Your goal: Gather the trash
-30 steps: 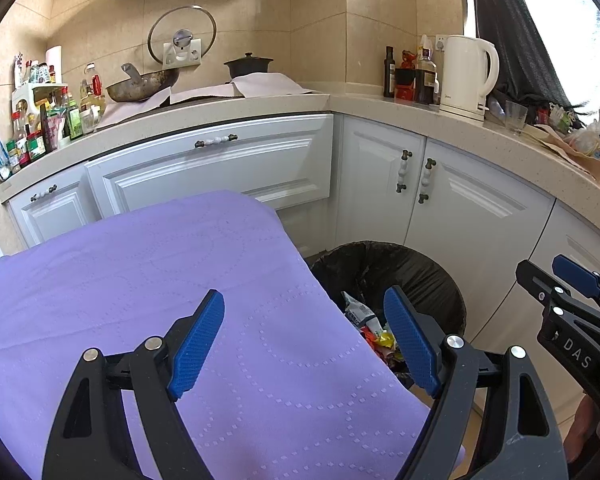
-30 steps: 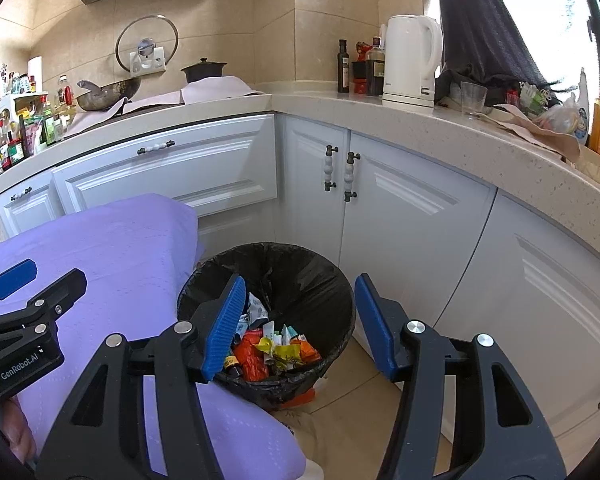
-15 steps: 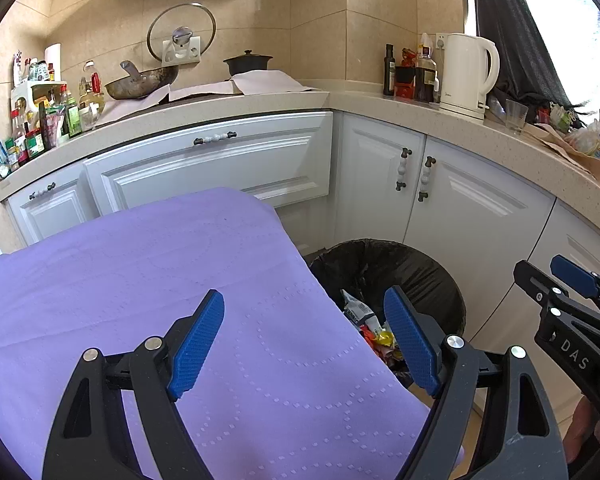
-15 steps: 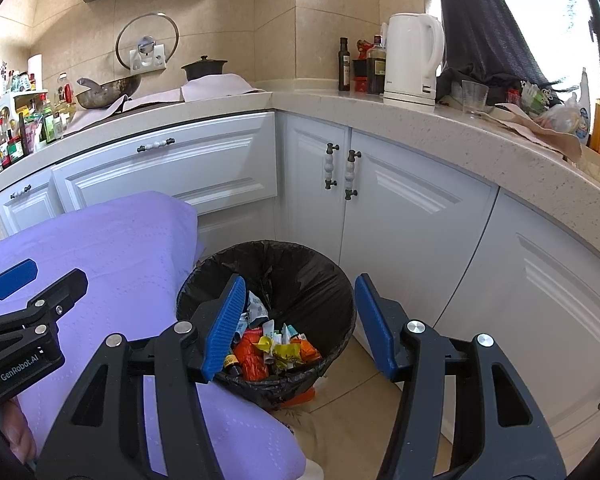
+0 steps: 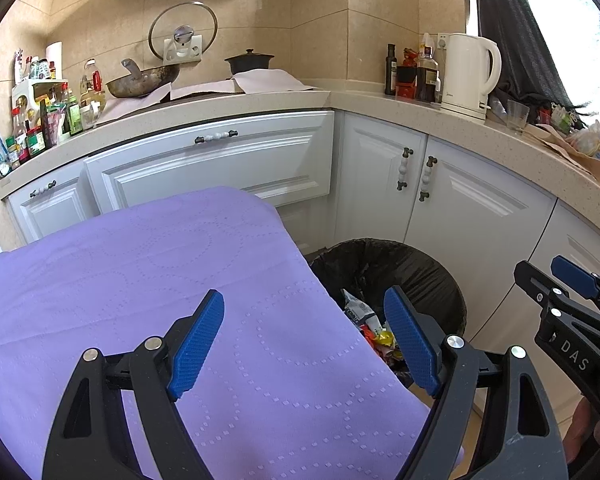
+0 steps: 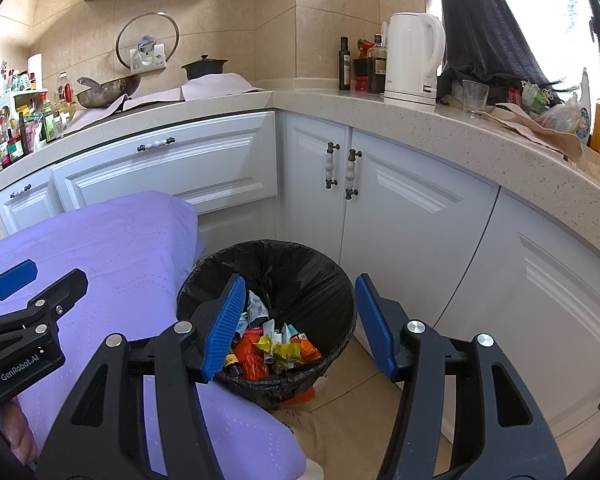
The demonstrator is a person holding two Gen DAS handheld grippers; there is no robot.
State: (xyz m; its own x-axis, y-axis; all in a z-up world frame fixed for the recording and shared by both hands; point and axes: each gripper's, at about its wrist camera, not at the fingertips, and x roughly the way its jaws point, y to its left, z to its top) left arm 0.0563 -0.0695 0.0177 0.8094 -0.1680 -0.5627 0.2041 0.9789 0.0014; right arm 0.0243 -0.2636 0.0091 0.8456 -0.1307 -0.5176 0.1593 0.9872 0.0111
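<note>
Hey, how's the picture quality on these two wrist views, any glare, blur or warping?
Left wrist view: sharp, no blur; the window is blown out white and the countertop bows from fisheye warping. Right wrist view: same washed-out window, dark vignetted corners, and the trash bin is evenly lit and clear.

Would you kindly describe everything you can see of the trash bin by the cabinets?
The trash bin is round and lined with a crinkled black plastic bag folded over its rim. It stands upright on the tiled floor in the corner before the white cabinets, right beside the purple-covered table. Its bottom holds crumpled wrappers in orange, yellow, green and white. Something orange shows at its base. Neither gripper touches it.
</note>
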